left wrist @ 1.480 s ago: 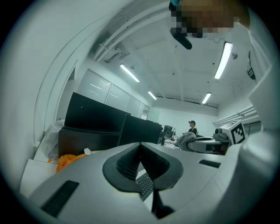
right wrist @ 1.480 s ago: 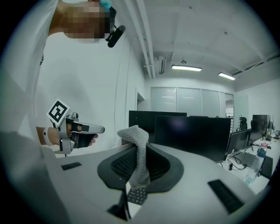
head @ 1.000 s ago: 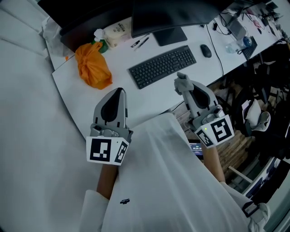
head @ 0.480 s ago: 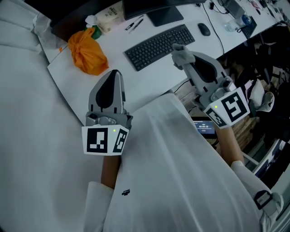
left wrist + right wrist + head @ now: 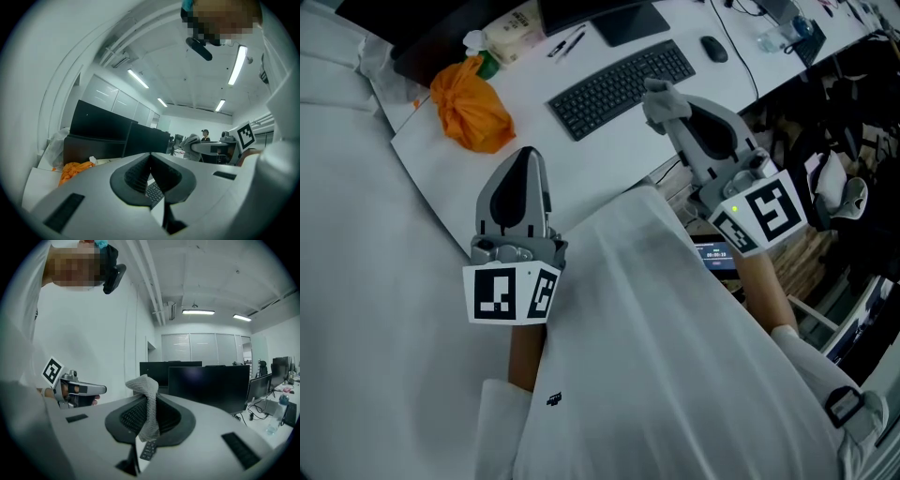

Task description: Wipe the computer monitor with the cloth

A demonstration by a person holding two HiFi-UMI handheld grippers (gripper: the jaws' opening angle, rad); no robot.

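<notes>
Meanwhile, the head view has tipped downward over the last second: the desk things have slid toward the top of the picture, and only the foot of the monitor [image 5: 623, 21] shows there now. At the far left an orange bag [image 5: 469, 105] lies on the white desk [image 5: 609, 150]. The left gripper [image 5: 528, 155] is held over the desk's near edge with its jaws pressed together and nothing between them. Beyond it lies the keyboard [image 5: 619, 75]. The right gripper [image 5: 668, 111] has crept a little closer to the keyboard's near edge and keeps a grey cloth [image 5: 147, 397] pinched in its jaws, a fold sticking up above them. Its own view looks at the dark screen, well apart from the cloth. A mouse [image 5: 712, 49] sits to the right. Wiping likely has not begun; the cloth must first be carried over the keyboard to the screen.
</notes>
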